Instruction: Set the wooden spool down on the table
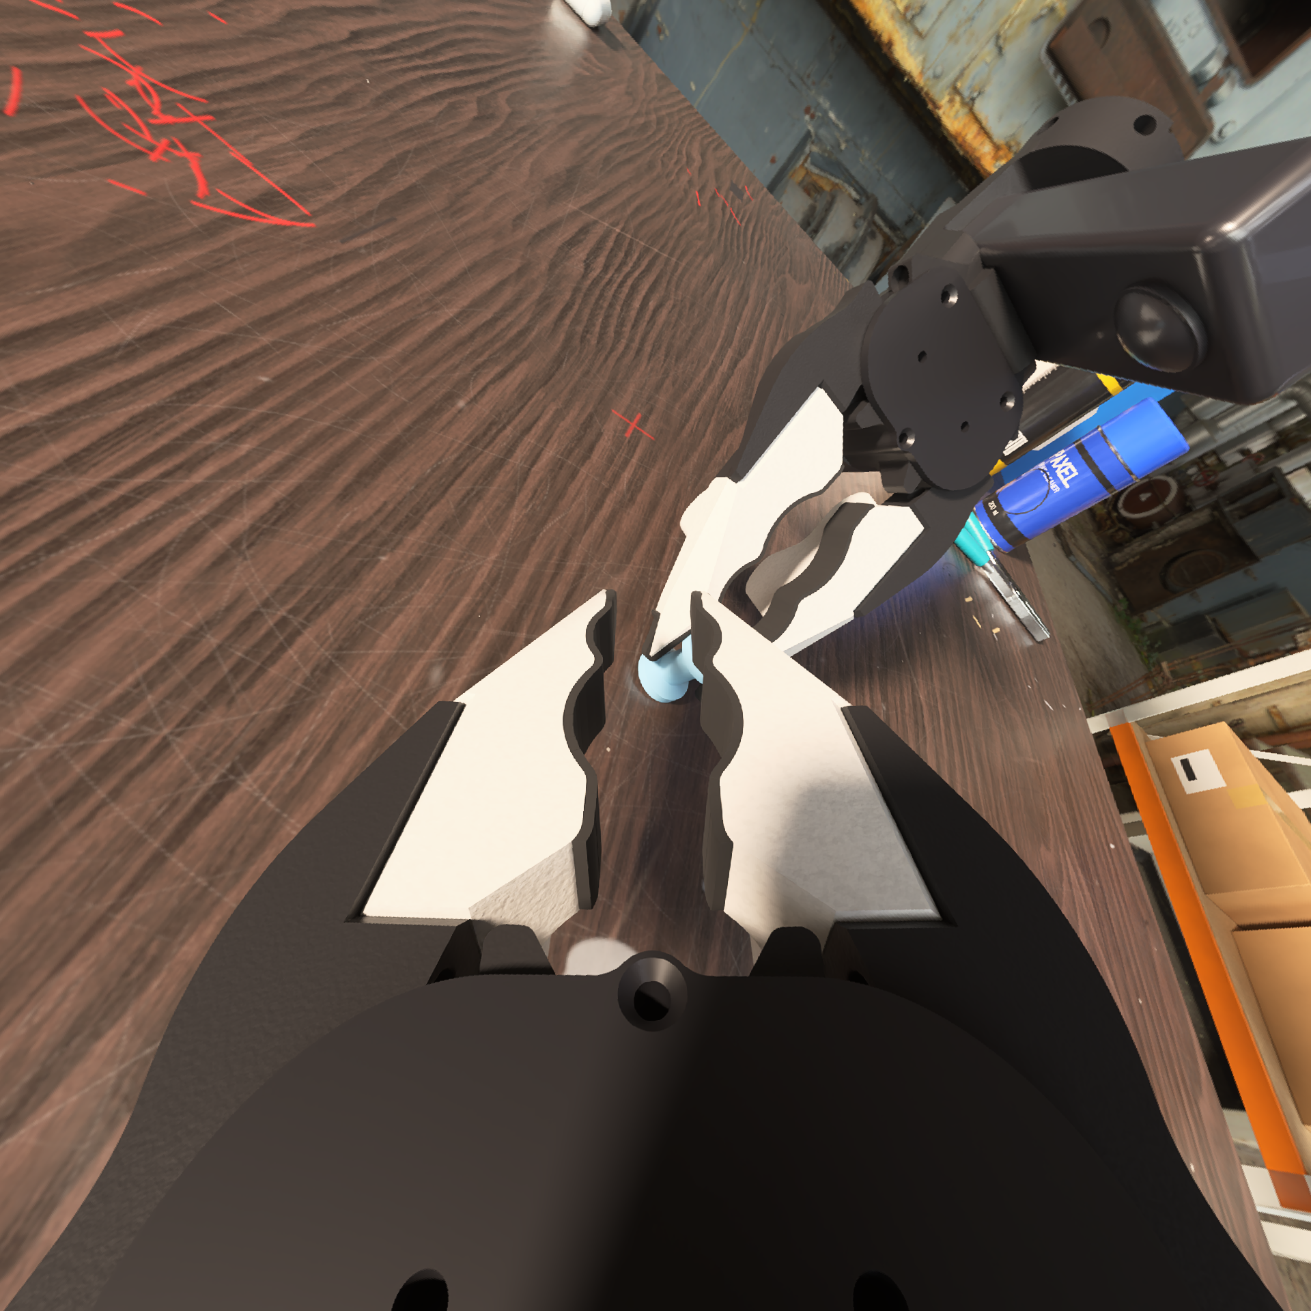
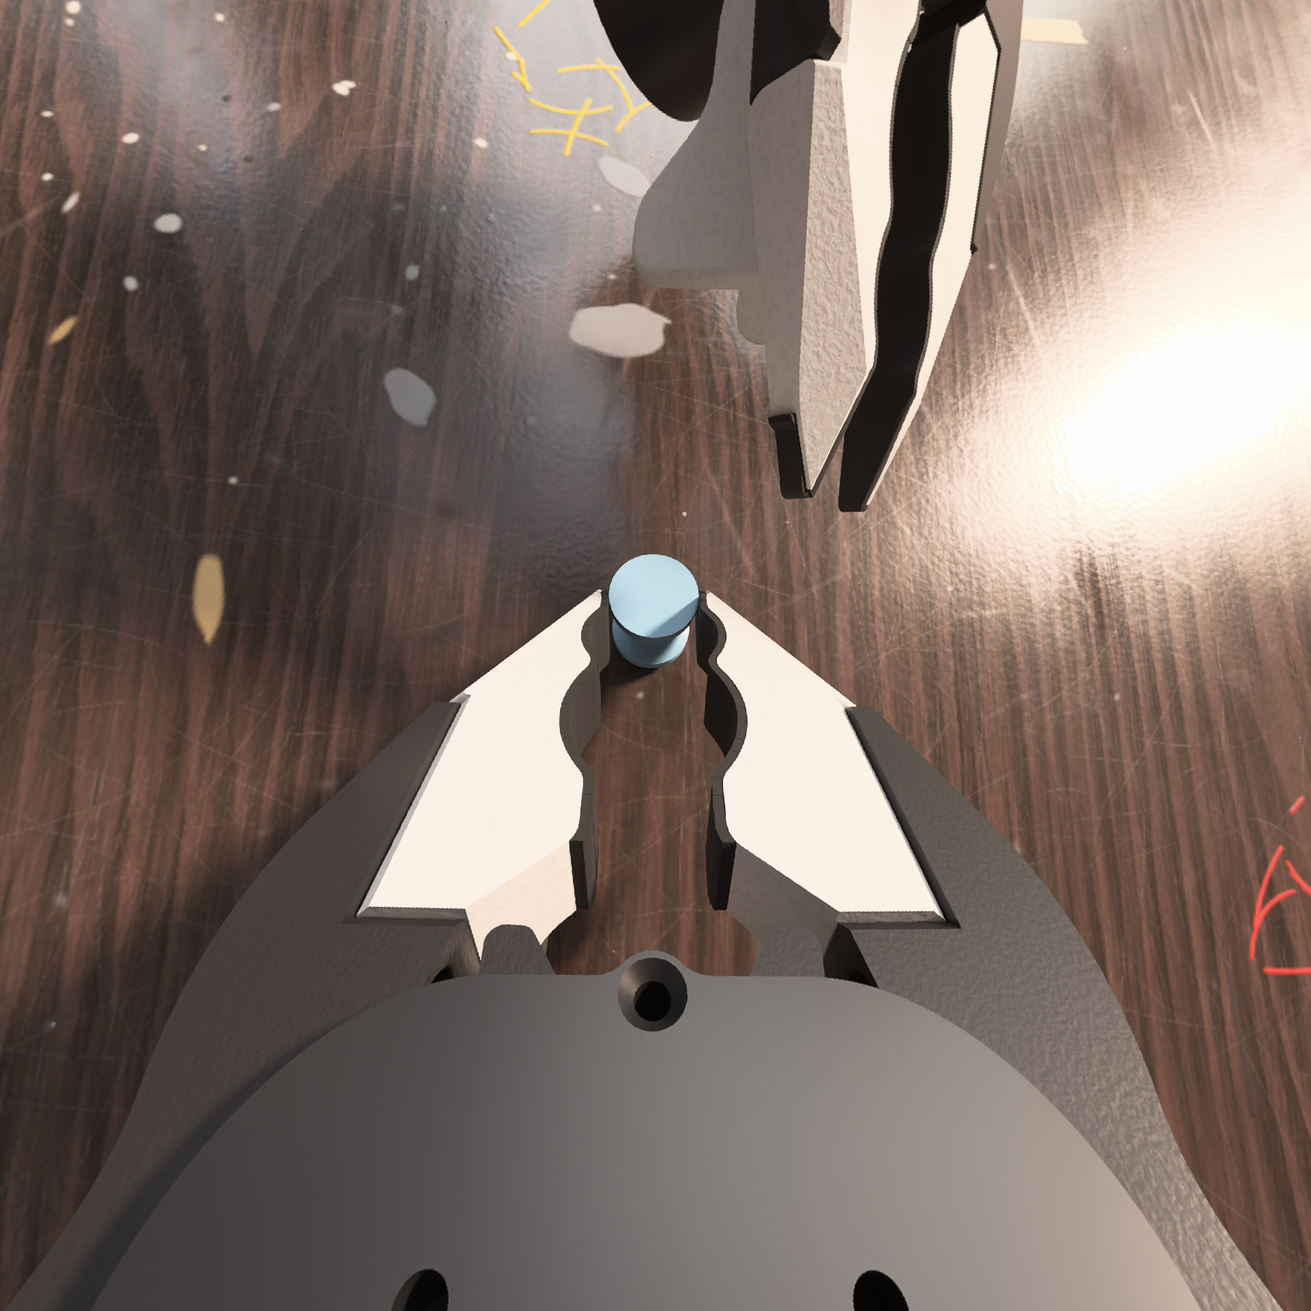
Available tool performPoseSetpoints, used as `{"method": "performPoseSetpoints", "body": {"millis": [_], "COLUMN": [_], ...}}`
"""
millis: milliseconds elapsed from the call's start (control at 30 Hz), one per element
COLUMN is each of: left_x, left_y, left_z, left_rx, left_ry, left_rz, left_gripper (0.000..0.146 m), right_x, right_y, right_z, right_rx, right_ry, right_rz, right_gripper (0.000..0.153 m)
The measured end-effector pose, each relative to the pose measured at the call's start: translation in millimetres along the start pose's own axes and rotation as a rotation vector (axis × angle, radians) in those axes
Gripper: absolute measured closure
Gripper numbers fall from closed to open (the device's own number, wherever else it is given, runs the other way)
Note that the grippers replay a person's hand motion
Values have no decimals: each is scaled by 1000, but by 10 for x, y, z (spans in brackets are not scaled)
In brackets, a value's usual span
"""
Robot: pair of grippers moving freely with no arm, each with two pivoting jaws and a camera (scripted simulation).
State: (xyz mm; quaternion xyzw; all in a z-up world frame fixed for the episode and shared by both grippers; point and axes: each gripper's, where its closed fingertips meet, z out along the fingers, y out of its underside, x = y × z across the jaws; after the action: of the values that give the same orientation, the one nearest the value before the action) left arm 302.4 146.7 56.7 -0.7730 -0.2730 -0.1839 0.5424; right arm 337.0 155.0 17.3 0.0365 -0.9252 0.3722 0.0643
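Observation:
The light blue spool (image 2: 653, 613) stands upright on the dark wood table (image 2: 284, 638). My right gripper (image 2: 651, 603) has its two fingertips against the spool's sides and is shut on it. The spool also shows in the left wrist view (image 1: 663, 677), low at the table surface and partly hidden by my left gripper's right finger. My left gripper (image 1: 651, 603) is slightly open and empty. It hovers just short of the spool and points at it. It also shows in the right wrist view (image 2: 826, 496), beyond the spool and to its right.
A blue spray can (image 1: 1078, 482) and a teal-handled tool (image 1: 1007, 589) lie near the table's right edge behind the right gripper. A cardboard box (image 1: 1241, 851) sits on orange shelving off the table. Red scribbles (image 1: 177, 142) and pale paint spots (image 2: 617, 330) mark the tabletop.

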Motion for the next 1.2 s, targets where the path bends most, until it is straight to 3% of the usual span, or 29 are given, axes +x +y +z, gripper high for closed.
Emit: {"method": "performPoseSetpoints", "body": {"millis": [833, 1200], "left_x": [8, 47], "left_y": [7, 92], "left_z": [-22, -136], "left_rx": [-9, -77], "left_ry": [4, 32], "left_rz": [7, 116], "left_gripper": [126, 124], "right_x": [5, -39], "right_y": [-18, -48], "right_z": [-5, -34], "right_rx": [19, 106], "right_ry": [-29, -74], "right_rz": [11, 21], "right_gripper": [129, 129]}}
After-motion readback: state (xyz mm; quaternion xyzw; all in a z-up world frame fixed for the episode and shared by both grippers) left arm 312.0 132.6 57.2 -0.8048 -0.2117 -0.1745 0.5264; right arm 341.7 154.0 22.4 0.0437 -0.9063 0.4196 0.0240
